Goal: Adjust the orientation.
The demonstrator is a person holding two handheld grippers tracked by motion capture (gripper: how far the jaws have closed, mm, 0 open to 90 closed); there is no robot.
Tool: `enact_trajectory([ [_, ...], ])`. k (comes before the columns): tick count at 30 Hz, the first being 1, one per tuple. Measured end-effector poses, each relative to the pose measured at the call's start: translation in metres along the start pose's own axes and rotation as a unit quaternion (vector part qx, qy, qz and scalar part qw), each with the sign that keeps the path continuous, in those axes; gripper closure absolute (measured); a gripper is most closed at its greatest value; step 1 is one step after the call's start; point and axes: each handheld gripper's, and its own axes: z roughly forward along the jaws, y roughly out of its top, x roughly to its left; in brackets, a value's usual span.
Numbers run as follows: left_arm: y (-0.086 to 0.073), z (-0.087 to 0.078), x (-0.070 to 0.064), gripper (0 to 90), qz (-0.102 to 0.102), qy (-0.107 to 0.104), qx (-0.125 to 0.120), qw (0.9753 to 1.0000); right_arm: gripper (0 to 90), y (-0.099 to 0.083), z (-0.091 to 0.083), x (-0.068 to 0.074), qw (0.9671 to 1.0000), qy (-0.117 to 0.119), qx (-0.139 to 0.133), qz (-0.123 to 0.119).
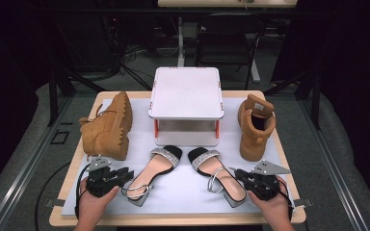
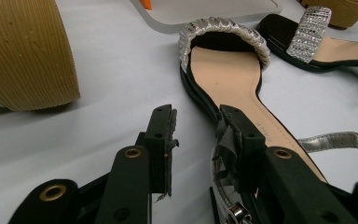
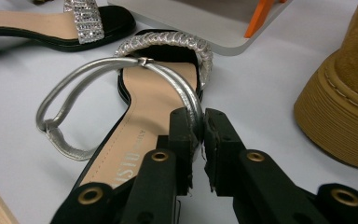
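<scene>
Silver strap of the right sandal point(image 3: 135, 116), near the desk's point(image 1: 289, 159) front edge, is pinched by the right gripper point(image 3: 199, 122), likely ready to lift. Left gripper point(image 2: 196, 135) fingers stand wide around the left sandal point(image 2: 228, 70).

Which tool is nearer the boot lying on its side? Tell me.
Left. The left tool sits just below that boot; the right tool is across the table, by the right sandal.
</scene>
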Motion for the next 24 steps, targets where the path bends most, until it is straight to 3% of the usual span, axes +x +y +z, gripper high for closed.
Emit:
enact_trajectory([
  [4, 0.0, -0.001, -0.001, 65.8, 0.0, 0.001, -0.002, 1.0, 85.0, -0.002, -0.007, -0.001, 0.9999, 0.01, -0.01, 0.009],
  [10, 0.002, -0.002, -0.003, 64.9, 0.005, 0.004, -0.005, 1.0, 80.1, -0.003, -0.018, -0.004, 0.9997, 0.007, -0.017, 0.014],
  [18, 0.007, -0.005, -0.008, 64.0, 0.008, 0.005, -0.015, 0.9998, 67.0, 0.0, -0.025, -0.005, 0.9997, 0.003, -0.01, 0.021],
  [24, 0.014, -0.006, -0.012, 60.3, 0.025, 0.013, -0.004, 0.9996, 57.7, 0.006, -0.025, -0.003, 0.9995, 0.005, -0.006, 0.029],
])
